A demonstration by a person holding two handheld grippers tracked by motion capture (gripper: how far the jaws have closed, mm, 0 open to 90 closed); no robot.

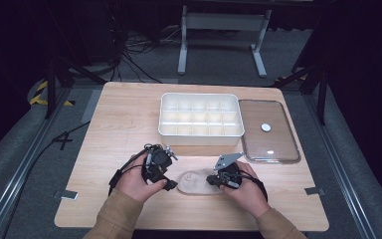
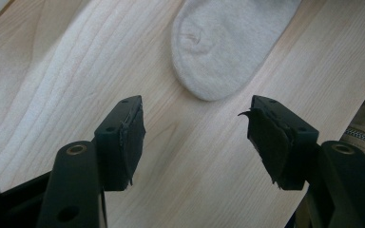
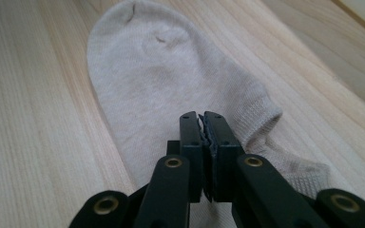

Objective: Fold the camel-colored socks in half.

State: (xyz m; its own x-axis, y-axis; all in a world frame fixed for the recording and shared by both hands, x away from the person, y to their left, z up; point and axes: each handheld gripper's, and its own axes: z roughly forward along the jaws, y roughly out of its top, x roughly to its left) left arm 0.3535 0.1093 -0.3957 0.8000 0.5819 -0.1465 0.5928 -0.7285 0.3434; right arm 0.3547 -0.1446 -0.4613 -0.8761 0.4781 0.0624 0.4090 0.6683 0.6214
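sock [image 3: 171, 85] flat on bench [image 1: 119, 124], between both hands | right tool [image 3: 204, 124] pressed together over sock's cuff end; pinched fabric hidden behind jaws, cannot tell | left tool [image 2: 195, 130] apart, empty, short of sock's toe

A pale wood table [image 1: 129, 119] stands on grey carpet [image 1: 20, 164] in a dim room, its far side fading into black. Behind the table rises a white metal frame [image 1: 224, 30] on two feet, with dark cables [image 1: 134, 50] tangled on the floor to its left. Yellow-black tape [image 1: 42, 94] marks the floor at the left, and grey rails [image 1: 15, 184] run along both sides
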